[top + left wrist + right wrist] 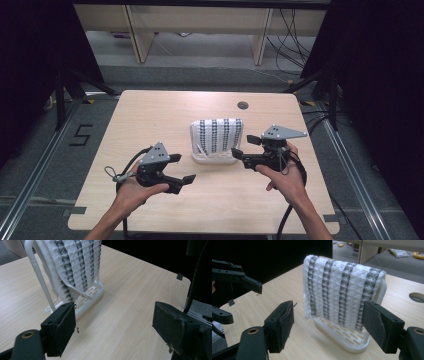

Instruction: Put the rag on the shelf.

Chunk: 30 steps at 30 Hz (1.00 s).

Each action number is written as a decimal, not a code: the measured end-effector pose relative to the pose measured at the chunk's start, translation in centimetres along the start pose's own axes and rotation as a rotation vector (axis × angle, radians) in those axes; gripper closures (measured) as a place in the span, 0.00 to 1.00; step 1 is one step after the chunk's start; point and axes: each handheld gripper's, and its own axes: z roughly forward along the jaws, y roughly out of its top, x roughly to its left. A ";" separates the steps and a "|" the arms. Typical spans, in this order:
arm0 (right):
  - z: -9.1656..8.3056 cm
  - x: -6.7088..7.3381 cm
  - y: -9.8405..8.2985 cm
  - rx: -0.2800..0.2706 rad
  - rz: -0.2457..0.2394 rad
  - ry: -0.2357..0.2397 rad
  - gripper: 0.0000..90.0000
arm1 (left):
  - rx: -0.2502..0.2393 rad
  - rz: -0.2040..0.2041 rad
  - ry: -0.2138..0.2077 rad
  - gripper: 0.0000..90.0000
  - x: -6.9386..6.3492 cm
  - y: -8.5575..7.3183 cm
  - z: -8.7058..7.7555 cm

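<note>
A white cloth with grey patterned stripes hangs over a white plastic rack in the middle of the wooden table. To the rack's left, my left gripper is open, nothing between its jaws. In the left gripper view the left gripper points at bare table beside the rack and the cloth. My right gripper is open just right of the rack. In the right gripper view the right gripper frames the cloth and rack base without touching; the left gripper shows farther off.
A round cable hole sits in the table's far right part. Beyond the table stand wooden desk legs and loose cables on the floor. A "5" mark lies on the floor at left. Dark curtains flank both sides.
</note>
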 end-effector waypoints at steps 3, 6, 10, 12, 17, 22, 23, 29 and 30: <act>0.0 0.3 -0.5 0.001 0.016 0.012 0.30 | -0.003 -0.004 -0.004 0.20 -0.1 -0.4 0.0; -0.1 0.5 -0.8 0.015 0.019 0.022 0.30 | 0.001 0.001 -0.006 0.20 -0.2 -0.7 0.0; -0.3 0.8 -1.2 0.017 0.018 0.025 0.30 | -0.007 -0.004 -0.011 0.20 -0.4 -1.2 0.0; -0.4 1.0 -1.3 0.018 0.009 0.027 0.30 | -0.003 -0.001 -0.007 0.20 -0.6 -1.7 -0.2; -0.5 1.3 -1.9 0.017 -0.016 0.023 0.30 | -0.001 -0.001 -0.015 0.20 -0.8 -2.4 -0.4; -0.4 1.4 -2.5 0.015 0.002 0.051 0.30 | -0.005 -0.011 -0.018 0.20 -1.0 -3.2 -0.3; -0.4 1.5 -2.7 0.018 0.012 0.041 0.30 | 0.001 -0.012 -0.018 0.20 -1.0 -3.2 -0.3; -0.6 1.7 -3.5 0.017 0.023 0.047 0.29 | -0.005 -0.017 -0.025 0.20 -1.1 -3.9 -0.3; -0.6 1.7 -3.5 0.017 0.023 0.047 0.29 | -0.005 -0.017 -0.025 0.20 -1.1 -3.9 -0.3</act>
